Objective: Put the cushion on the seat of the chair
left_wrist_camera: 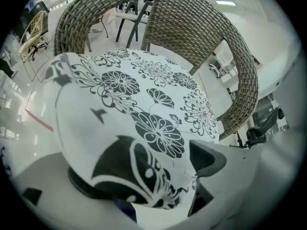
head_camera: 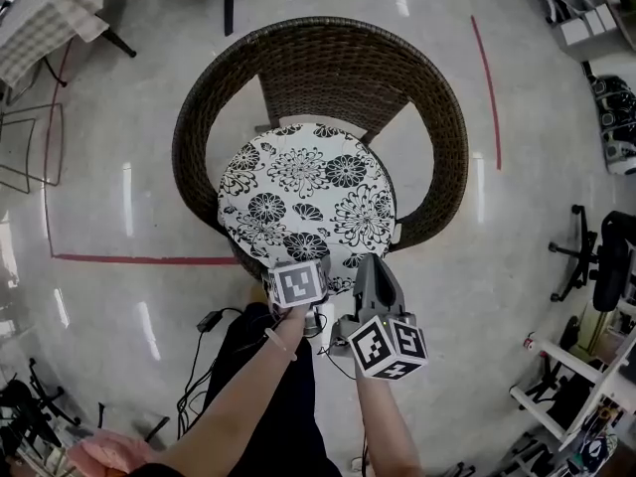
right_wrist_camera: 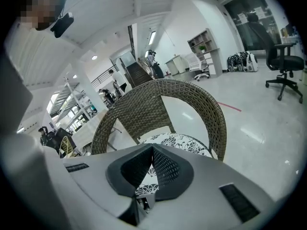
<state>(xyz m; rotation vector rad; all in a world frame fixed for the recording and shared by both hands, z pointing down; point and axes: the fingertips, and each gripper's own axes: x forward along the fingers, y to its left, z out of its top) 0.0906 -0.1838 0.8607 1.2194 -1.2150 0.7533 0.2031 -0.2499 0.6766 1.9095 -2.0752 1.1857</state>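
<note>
A round white cushion (head_camera: pixel 308 192) with black flower print lies on the seat of the brown wicker chair (head_camera: pixel 318 53). My left gripper (head_camera: pixel 298 268) points steeply down at the cushion's near edge. In the left gripper view the gripper (left_wrist_camera: pixel 144 171) stands open, the cushion (left_wrist_camera: pixel 144 95) drooping over the left jaw, the right pad (left_wrist_camera: pixel 208 157) clear of it. My right gripper (head_camera: pixel 367 261) hovers beside the cushion's near right edge. Its jaws (right_wrist_camera: pixel 152 150) are shut with nothing between them, the cushion (right_wrist_camera: pixel 182 140) and chair back (right_wrist_camera: pixel 192 92) beyond.
Red tape lines (head_camera: pixel 149 259) mark the glossy floor around the chair. A black cable (head_camera: pixel 204 326) lies by my legs. An office chair (head_camera: pixel 596 261) and white racks (head_camera: pixel 566 386) stand at the right, a checked table (head_camera: pixel 40 18) at the top left.
</note>
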